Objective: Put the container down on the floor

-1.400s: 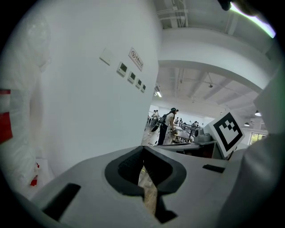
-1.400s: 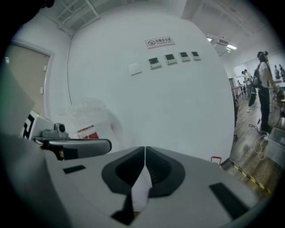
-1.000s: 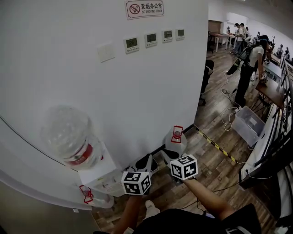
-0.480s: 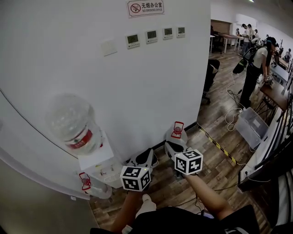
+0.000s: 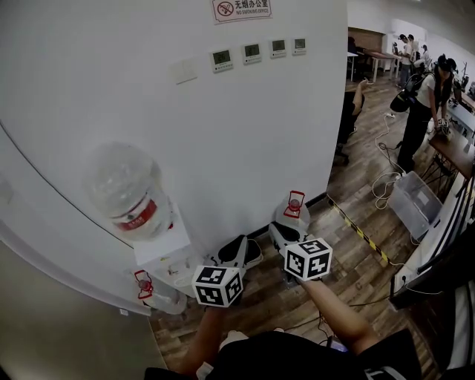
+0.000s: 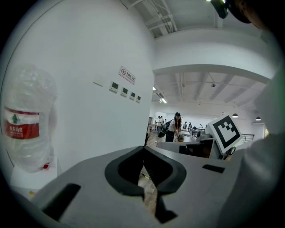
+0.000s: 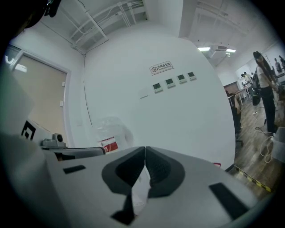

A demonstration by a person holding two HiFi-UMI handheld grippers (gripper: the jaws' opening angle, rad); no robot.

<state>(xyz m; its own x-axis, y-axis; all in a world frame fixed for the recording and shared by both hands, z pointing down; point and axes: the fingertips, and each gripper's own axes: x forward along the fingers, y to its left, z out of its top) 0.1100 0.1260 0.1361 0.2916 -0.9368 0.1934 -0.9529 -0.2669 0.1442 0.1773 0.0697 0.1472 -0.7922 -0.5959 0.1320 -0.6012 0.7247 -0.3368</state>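
A clear water jug (image 5: 291,220) with a red cap (image 5: 295,199) stands upright on the wood floor by the white wall. My right gripper (image 5: 286,239) hovers just in front of it, jaws shut and empty; in the right gripper view the gripper (image 7: 145,150) has its tips meeting. My left gripper (image 5: 237,257) is beside it to the left, also shut on nothing, and the left gripper view shows this gripper (image 6: 143,150) with closed tips. A second jug (image 5: 154,292) lies low at the left. An inverted bottle (image 5: 126,189) sits atop the white dispenser (image 5: 167,249).
The curved white wall carries several thermostats (image 5: 252,52) and a no-smoking sign (image 5: 241,9). Yellow-black tape (image 5: 364,234) crosses the floor. A clear plastic bin (image 5: 414,200), loose cables and a person (image 5: 424,111) stand at the right, with desks beyond.
Both grippers have risen a little and shifted together toward the wall. Their jaws have stayed shut. The jugs and dispenser have not moved.
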